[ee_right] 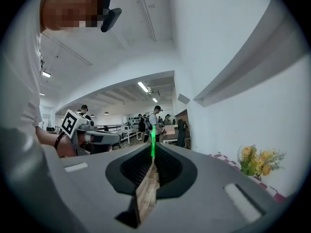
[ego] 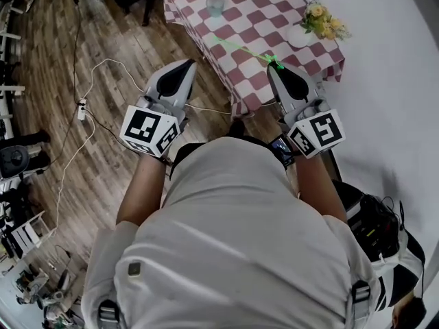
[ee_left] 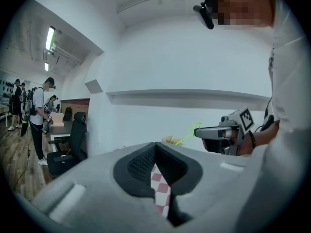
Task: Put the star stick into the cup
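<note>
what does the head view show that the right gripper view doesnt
Only the head view: the cup and the white cables. Only the right gripper view: people standing in the far room under ceiling lights. Both: the green star stick pinched by the fingers of the right gripper, the yellow flowers, the checked table and the left gripper.

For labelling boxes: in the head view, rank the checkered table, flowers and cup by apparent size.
Largest: checkered table.
Next: flowers.
Smallest: cup.
The flowers and cup stand about equally far from the camera, so their order seems safe.
</note>
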Action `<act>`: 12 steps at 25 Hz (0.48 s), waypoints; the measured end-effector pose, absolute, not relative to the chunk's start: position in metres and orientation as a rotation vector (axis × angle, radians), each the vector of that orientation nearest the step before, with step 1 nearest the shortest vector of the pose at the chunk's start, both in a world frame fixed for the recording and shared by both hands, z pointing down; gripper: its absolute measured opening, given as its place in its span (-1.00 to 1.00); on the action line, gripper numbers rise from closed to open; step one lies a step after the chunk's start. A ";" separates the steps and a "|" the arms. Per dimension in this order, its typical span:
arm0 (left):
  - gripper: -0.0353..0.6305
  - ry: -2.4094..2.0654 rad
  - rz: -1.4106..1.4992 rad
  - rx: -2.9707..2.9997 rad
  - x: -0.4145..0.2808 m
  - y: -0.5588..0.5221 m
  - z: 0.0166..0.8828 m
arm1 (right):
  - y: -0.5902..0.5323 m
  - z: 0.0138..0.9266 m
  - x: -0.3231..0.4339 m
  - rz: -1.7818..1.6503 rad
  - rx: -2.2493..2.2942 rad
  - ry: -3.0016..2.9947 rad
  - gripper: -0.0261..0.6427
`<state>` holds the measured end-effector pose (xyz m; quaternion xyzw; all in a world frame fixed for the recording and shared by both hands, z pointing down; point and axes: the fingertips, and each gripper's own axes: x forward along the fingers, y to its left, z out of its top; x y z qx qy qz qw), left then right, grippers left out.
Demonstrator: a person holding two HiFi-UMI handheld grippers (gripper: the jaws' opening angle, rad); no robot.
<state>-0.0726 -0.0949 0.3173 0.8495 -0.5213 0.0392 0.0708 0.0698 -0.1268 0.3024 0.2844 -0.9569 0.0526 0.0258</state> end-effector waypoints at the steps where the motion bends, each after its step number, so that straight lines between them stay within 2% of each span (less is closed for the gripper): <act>1: -0.88 -1.570 0.118 2.560 -0.065 -0.103 0.315 | -0.132 0.301 0.076 0.160 0.871 -2.959 -0.84; 12: -0.88 -1.543 0.140 2.578 -0.021 -0.156 0.311 | -0.166 0.306 0.126 0.237 0.937 -2.967 -0.84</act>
